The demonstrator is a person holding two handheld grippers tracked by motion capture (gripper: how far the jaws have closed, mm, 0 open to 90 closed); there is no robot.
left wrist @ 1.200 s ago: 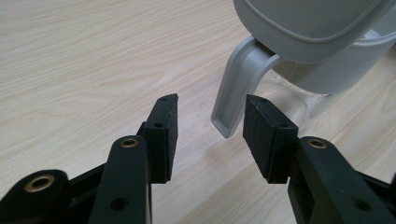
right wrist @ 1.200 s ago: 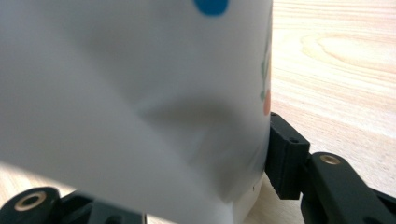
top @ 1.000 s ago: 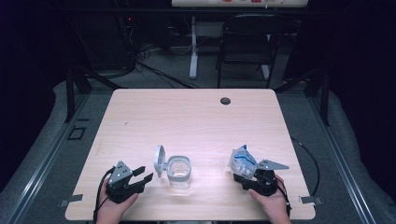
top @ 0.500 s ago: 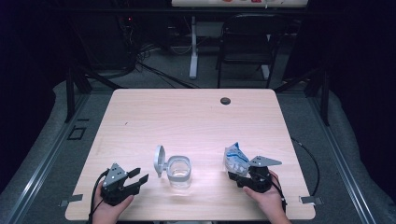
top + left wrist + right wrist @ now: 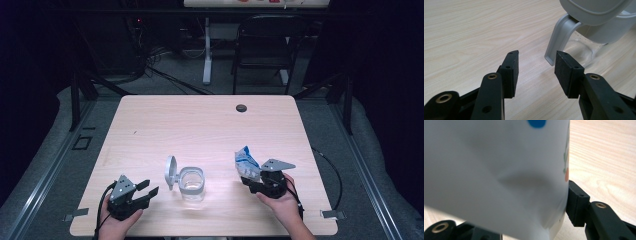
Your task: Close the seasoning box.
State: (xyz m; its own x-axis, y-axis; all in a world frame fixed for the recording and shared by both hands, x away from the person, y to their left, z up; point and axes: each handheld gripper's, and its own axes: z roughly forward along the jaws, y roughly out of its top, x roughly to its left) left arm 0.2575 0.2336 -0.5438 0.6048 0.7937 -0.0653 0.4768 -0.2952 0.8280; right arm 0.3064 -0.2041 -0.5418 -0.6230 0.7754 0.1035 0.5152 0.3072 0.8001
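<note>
My left gripper rests near the table's near-left edge, jaws wide and empty, aimed at the clear plastic jar with its grey hinged lid open. My right gripper clamps a crinkled white-and-blue pouch, just right of the jar.

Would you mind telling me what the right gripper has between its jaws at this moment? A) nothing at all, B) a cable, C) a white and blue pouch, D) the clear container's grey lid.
C: in the high view the right gripper is closed on the white and blue pouch, while the clear container sits apart with its lid open.
</note>
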